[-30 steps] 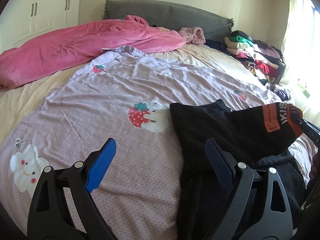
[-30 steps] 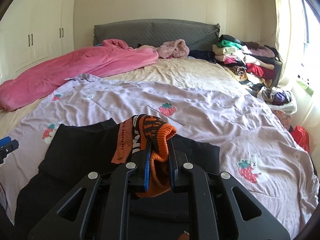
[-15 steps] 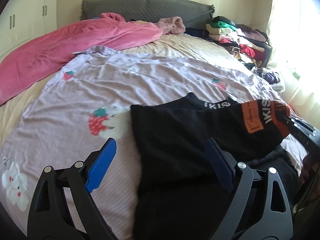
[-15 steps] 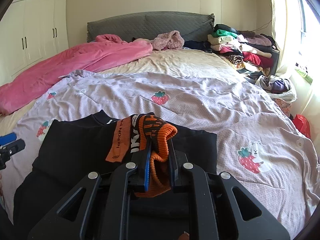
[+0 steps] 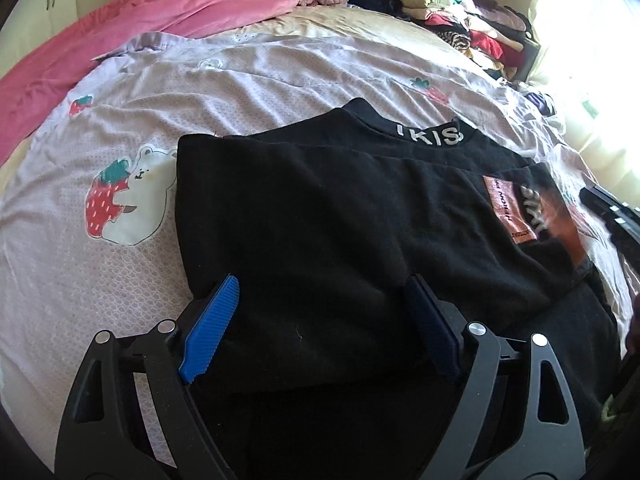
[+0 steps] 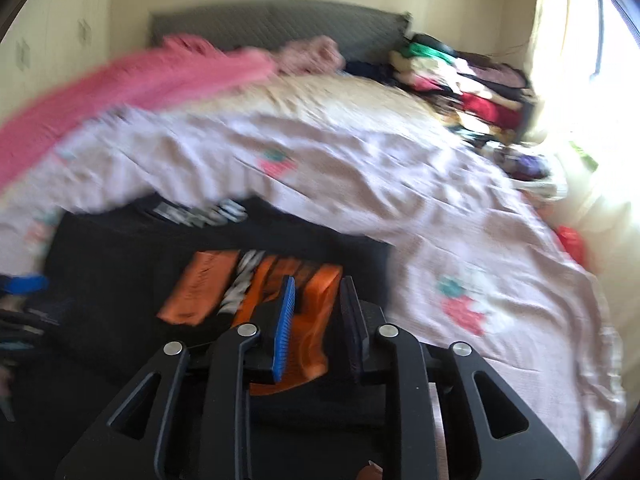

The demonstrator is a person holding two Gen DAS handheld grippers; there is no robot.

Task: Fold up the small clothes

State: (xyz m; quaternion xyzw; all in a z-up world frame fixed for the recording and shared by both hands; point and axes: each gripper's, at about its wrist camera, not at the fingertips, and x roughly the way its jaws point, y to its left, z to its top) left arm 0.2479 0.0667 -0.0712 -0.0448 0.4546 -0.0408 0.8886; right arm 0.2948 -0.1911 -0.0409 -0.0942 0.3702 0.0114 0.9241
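Observation:
A small black sweater [image 5: 320, 216] with a white-lettered collar and an orange cuff [image 5: 560, 224] lies on the lilac bedspread [image 5: 120, 152], its sleeve folded across the body. My left gripper [image 5: 320, 320] is open, its blue pads either side of the lower body of the sweater. In the blurred right wrist view, my right gripper [image 6: 318, 308] has its jaws partly apart around the orange cuff [image 6: 316, 312], which lies flat on the black sweater [image 6: 120, 256].
A pink duvet [image 5: 140, 20] lies across the far left of the bed. A pile of folded clothes [image 5: 460, 20] stands at the far right by the window. A grey headboard [image 6: 260, 28] runs along the back.
My right gripper has lowered the orange cuff onto the sweater body and its jaws have opened. My left gripper has moved right and closer, over the sweater.

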